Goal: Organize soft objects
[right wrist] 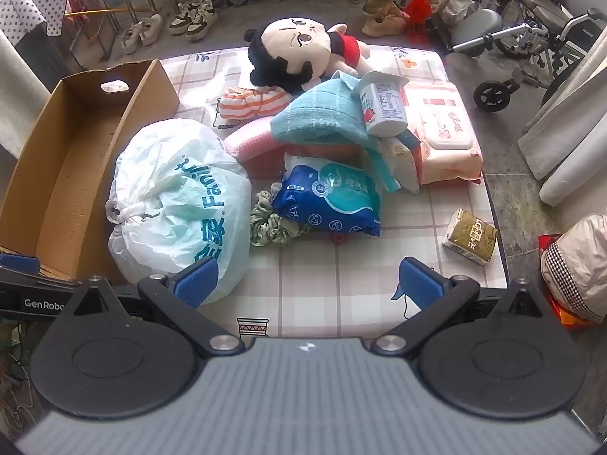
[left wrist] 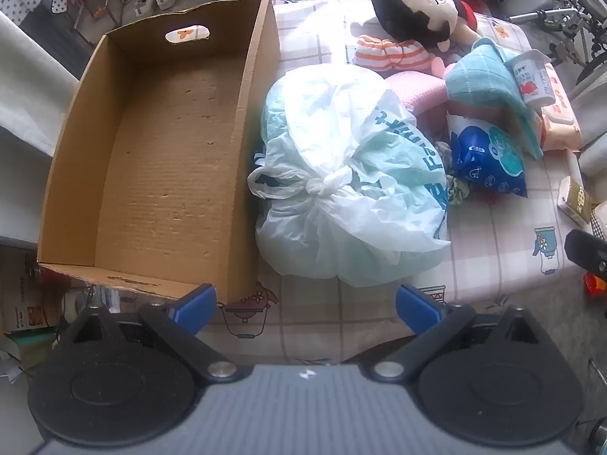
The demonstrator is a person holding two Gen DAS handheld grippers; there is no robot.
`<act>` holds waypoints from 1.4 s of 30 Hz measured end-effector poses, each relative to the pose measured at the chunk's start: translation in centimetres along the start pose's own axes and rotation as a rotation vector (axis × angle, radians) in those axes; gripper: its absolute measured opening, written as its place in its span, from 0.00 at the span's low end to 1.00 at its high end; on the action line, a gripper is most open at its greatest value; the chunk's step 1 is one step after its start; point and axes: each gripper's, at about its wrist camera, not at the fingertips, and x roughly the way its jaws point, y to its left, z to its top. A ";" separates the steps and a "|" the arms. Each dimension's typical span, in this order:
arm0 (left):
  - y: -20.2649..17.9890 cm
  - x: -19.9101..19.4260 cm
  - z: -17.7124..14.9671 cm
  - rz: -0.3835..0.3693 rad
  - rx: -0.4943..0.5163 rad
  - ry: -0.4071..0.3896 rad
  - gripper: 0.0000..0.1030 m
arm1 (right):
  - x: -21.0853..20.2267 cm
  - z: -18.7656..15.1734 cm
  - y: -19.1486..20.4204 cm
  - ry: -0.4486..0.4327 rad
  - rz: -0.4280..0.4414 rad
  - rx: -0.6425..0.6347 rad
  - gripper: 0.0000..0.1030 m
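Note:
An open, empty cardboard box (left wrist: 159, 144) stands at the table's left; it also shows in the right wrist view (right wrist: 72, 159). A knotted white plastic bag (left wrist: 349, 182) (right wrist: 178, 197) lies right beside it. Behind are a plush doll (left wrist: 417, 3) (right wrist: 296, 53), a striped cloth (right wrist: 254, 102), a pink foam roll (right wrist: 246, 144), a teal towel (right wrist: 322, 117), a blue tissue pack (right wrist: 330, 201), a green scrunchie (right wrist: 269, 223) and a pink wipes pack (right wrist: 444, 132). My left gripper (left wrist: 305, 311) is open and empty, just short of the bag. My right gripper (right wrist: 307, 284) is open and empty above the tablecloth.
A white cup (right wrist: 383, 102) lies on the towel. A gold tissue pack (right wrist: 470, 235) sits near the table's right edge. Shoes (right wrist: 189, 19) and a wheelchair (right wrist: 531, 38) stand on the floor beyond. The left gripper shows at the right wrist view's left edge (right wrist: 22, 284).

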 end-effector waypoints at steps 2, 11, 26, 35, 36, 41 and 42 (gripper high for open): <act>0.0 0.0 0.0 0.000 0.000 -0.002 0.98 | -0.1 0.0 0.0 -0.002 0.002 0.001 0.99; -0.5 -0.3 0.0 0.002 0.012 -0.016 0.98 | -0.3 -0.2 -0.2 -0.001 0.001 0.005 0.99; -0.5 -0.8 0.1 -0.007 0.042 -0.033 0.98 | -0.6 -0.4 -0.5 -0.013 -0.010 0.017 0.99; -0.1 -0.7 0.2 -0.007 0.040 -0.031 0.98 | -0.5 -0.4 -0.4 -0.014 -0.009 0.017 0.99; -0.1 -0.7 0.2 -0.008 0.040 -0.030 0.98 | -0.5 -0.3 -0.3 -0.014 -0.010 0.017 0.99; 0.0 -0.6 0.1 -0.009 0.040 -0.028 0.98 | -0.5 -0.3 -0.3 -0.015 -0.009 0.017 0.99; 0.1 -0.6 0.1 -0.009 0.039 -0.027 0.98 | -0.5 -0.3 -0.2 -0.014 -0.009 0.017 0.99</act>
